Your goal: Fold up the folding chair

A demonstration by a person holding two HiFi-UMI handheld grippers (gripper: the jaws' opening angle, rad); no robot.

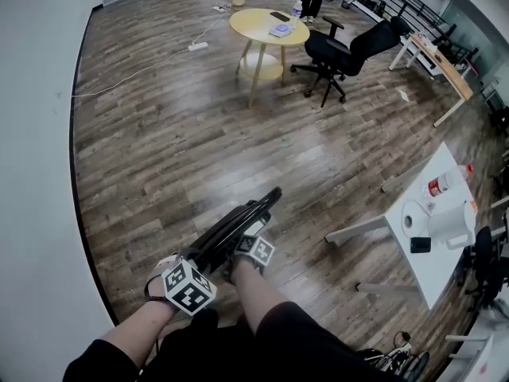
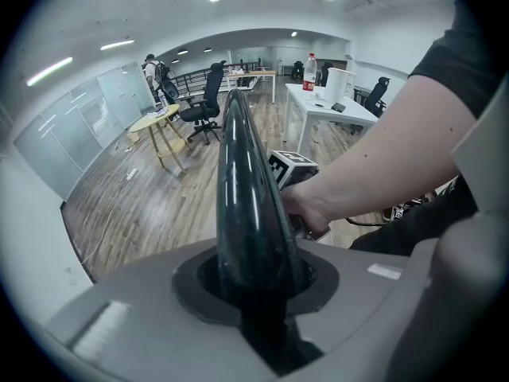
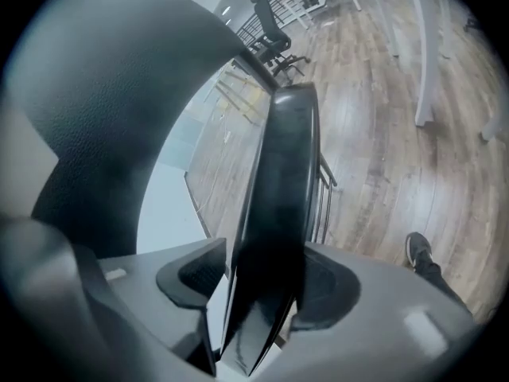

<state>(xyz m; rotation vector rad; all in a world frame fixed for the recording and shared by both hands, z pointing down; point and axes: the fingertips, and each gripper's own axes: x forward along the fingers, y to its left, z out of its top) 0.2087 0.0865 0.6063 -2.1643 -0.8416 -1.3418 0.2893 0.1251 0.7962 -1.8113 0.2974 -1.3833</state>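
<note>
The black folding chair (image 1: 238, 221) looks folded flat and leans in front of me in the head view, its top edge pointing up and to the right. My left gripper (image 1: 205, 263) is low on its left side. In the left gripper view its jaws (image 2: 258, 281) press on the glossy black chair panel (image 2: 246, 181). My right gripper (image 1: 246, 235) sits just to the right of the left one. In the right gripper view the chair panel (image 3: 282, 173) stands between the right gripper's (image 3: 258, 293) jaws, with a pale gap at the left pad (image 3: 191, 273).
A pale wall (image 1: 36, 173) runs along the left. On the wood floor stand a round yellow table (image 1: 266, 24) and a black office chair (image 1: 342, 50) far ahead, and a white table (image 1: 433, 253) with a bottle and paper roll at right. A power strip (image 1: 197, 46) lies by the wall.
</note>
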